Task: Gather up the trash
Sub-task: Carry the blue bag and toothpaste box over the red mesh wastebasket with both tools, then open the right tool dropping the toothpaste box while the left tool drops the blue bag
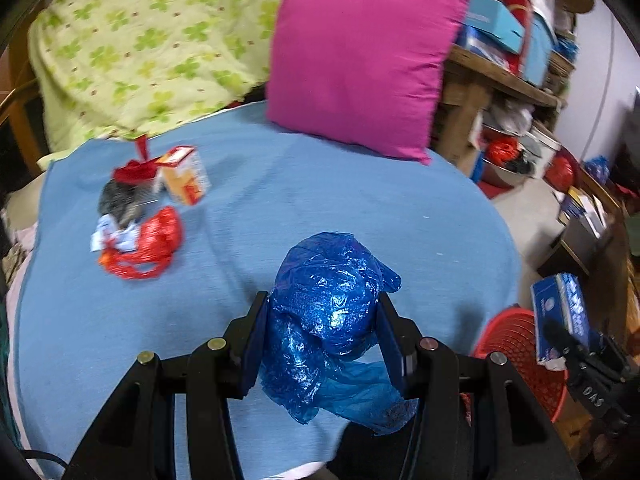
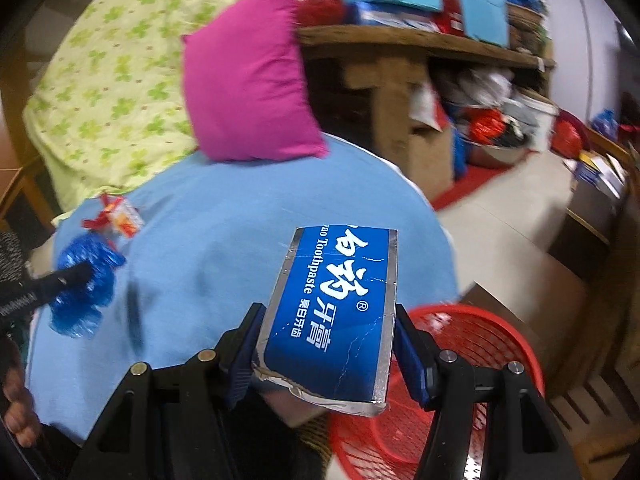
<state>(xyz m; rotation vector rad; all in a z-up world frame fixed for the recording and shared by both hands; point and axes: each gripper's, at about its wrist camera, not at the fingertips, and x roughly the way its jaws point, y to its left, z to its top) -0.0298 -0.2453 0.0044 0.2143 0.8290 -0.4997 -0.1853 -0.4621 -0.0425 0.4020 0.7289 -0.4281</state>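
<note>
Right gripper: fingers pinching a flattened blue toothpaste box by its long sides. Legible print on the box: "Toothpaste", preceded by the cut-off letters "ao", large white Chinese characters, and an ® mark. The box is torn at its near end and is held above the edge of the bed, just beside a red mesh basket standing on the floor; what lies in the basket cannot be made out.

Left gripper: fingers pinching a crumpled blue plastic bag, held over the blue bed sheet. No writing on the bag.

Remaining on the sheet, well apart from the bag: a red plastic bag, a small orange and white carton, its print blurred, and grey and white wrappers beside them.

A pink pillow leans at the head of the bed
</note>
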